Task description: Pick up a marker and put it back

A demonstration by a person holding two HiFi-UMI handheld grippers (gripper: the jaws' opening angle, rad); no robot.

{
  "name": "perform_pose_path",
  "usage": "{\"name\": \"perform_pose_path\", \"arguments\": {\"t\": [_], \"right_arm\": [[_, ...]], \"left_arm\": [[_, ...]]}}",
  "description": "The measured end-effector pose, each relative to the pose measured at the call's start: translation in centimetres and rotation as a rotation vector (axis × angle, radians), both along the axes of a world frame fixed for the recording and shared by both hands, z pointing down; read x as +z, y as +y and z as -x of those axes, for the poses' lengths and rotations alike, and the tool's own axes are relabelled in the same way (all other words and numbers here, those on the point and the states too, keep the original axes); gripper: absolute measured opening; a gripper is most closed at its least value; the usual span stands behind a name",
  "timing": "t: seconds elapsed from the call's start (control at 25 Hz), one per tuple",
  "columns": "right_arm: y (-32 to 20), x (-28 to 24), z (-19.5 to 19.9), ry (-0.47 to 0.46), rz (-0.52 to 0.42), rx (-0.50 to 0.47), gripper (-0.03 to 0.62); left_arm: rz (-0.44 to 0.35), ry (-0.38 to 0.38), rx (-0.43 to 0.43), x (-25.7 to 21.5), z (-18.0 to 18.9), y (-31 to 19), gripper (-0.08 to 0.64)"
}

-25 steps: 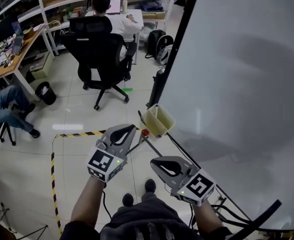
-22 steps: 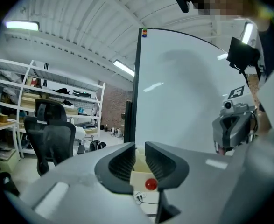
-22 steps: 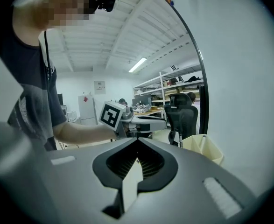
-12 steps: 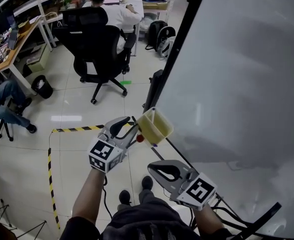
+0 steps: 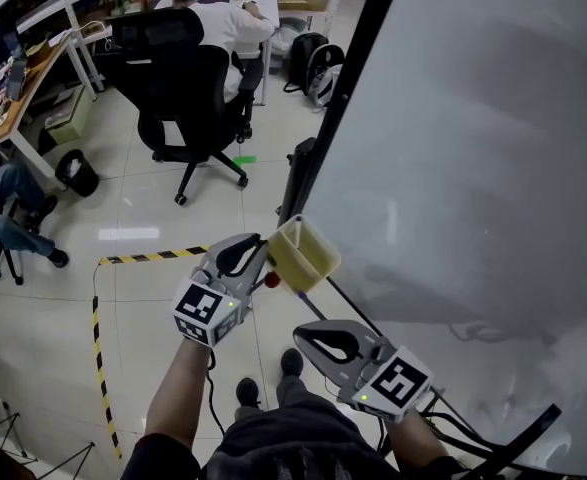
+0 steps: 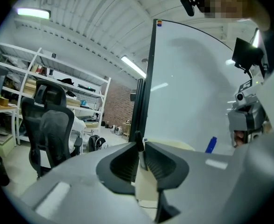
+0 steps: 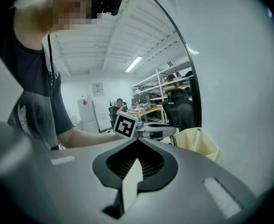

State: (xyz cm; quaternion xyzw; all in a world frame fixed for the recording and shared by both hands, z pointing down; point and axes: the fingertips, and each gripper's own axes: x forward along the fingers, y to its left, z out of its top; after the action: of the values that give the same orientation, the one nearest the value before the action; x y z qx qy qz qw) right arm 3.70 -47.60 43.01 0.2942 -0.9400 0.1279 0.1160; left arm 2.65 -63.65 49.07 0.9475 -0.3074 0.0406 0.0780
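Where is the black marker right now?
Left gripper view: the black marker stands upright in the left claw, whose jaws have just closed on it, at the pale yellow holder.

Left gripper [image 5: 259, 252], jaws just closed further, pinches a marker [image 6: 139, 146] between them; right gripper [image 5: 305, 334] jaws together, empty.

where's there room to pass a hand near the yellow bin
Free: bare whiteboard right of the yellow bin; open floor between striped tape and office chair. Crowded: the bin's left side, where jaws of the left gripper have just been closing on a marker.
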Motion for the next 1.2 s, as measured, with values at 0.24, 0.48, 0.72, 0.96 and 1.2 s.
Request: {"name": "perform_pose_path", "arguments": {"t": [0.24, 0.48, 0.72, 0.96, 1.2], "right_arm": [[0.0, 0.0, 0.1, -0.002, -0.003, 0.009, 0.000], [0.3, -0.3, 0.4, -0.010, -0.013, 0.023, 0.000], [0.8, -1.1, 1.0, -0.022, -0.043, 0.039, 0.000], [1.8, -2.4, 2.4, -0.038, -0.080, 0.050, 0.000], [3.6, -3.6, 4.3, -0.038, -0.119, 0.038, 0.000]], "left_arm": [[-0.012, 0.019, 0.013, -0.7, -0.2, 0.5, 0.032], [-0.005, 0.098, 0.039, -3.0, 0.0, 1.3, 0.031], [-0.059, 0.153, 0.062, -7.7, 0.9, 2.9, 0.029], [-0.130, 0.163, 0.064, -11.8, 3.2, 5.4, 0.029], [-0.199, 0.153, 0.066, -15.3, 5.7, 9.2, 0.029]]}}
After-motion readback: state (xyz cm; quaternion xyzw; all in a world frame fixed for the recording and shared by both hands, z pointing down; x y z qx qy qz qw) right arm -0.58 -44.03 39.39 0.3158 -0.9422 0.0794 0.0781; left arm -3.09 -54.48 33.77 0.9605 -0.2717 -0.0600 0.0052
